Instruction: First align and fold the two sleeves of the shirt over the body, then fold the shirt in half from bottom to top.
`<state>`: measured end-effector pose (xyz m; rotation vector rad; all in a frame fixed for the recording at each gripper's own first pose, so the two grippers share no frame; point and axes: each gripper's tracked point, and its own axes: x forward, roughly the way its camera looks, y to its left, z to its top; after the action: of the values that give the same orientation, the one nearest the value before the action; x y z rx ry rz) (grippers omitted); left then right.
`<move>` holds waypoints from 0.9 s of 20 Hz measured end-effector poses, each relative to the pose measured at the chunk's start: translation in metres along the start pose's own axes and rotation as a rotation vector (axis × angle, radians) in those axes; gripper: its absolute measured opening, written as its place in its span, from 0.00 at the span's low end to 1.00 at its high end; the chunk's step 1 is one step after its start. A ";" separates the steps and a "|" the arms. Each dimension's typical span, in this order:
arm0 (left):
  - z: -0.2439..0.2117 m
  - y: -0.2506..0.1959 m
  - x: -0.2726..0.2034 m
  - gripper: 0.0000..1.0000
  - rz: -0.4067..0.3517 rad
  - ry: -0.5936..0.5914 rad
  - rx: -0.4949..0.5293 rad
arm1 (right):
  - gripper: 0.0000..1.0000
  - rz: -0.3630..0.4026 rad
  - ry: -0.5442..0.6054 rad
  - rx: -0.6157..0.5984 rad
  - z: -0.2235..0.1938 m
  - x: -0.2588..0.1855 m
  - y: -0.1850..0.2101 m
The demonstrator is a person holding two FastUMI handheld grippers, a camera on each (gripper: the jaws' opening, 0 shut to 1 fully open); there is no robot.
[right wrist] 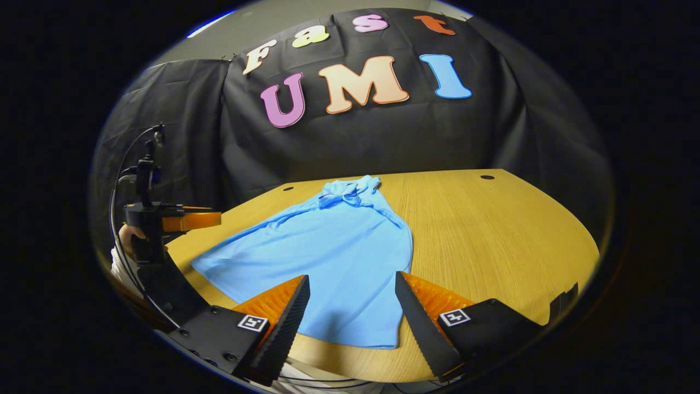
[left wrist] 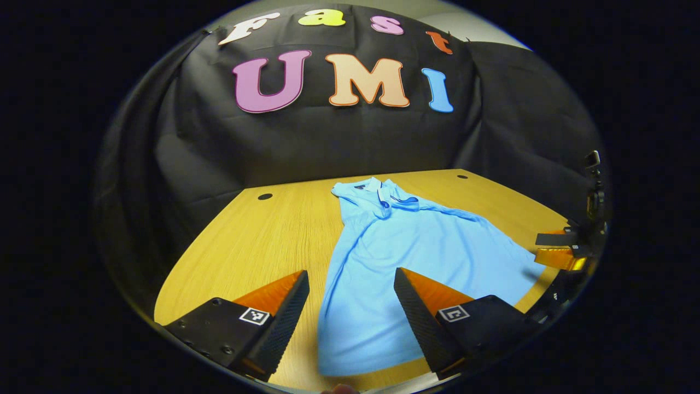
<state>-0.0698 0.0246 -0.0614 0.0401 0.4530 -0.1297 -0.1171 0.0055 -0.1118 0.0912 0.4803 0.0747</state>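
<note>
A light blue polo shirt (left wrist: pixel 415 251) lies flat on the wooden table (left wrist: pixel 257 241), collar toward the booth's wall, hem toward me, with both sleeves lying over the body. My left gripper (left wrist: pixel 350 282) hovers open above the shirt's left hem corner, nothing between its fingers. In the right gripper view the same shirt (right wrist: pixel 333 257) spreads from centre to left, and my right gripper (right wrist: pixel 353 287) stands open over the right hem corner. The left gripper (right wrist: pixel 180 221) also shows there at the far left, held by a hand (right wrist: pixel 127 236). The right gripper (left wrist: pixel 563 251) appears at the right edge of the left gripper view.
The table's near edge (right wrist: pixel 355 369) runs just below the hem. Small round holes (left wrist: pixel 265 196) (right wrist: pixel 486 177) sit near the table's far corners. Bare wood (right wrist: pixel 492 235) lies to the right of the shirt. Cables (right wrist: pixel 117 186) hang by the left gripper.
</note>
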 end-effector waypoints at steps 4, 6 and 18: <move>-0.040 -0.004 -0.024 0.96 0.015 0.040 -0.038 | 0.98 -0.010 0.016 -0.038 -0.012 -0.008 0.004; -0.053 -0.005 -0.026 0.96 0.006 0.066 -0.054 | 0.98 -0.006 0.041 -0.040 -0.021 -0.008 0.006; -0.084 -0.004 -0.023 0.95 0.034 0.103 -0.046 | 0.98 -0.023 0.077 -0.109 -0.046 -0.010 0.004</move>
<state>-0.1268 0.0294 -0.1268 0.0095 0.5574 -0.0836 -0.1477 0.0117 -0.1479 -0.0241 0.5536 0.0819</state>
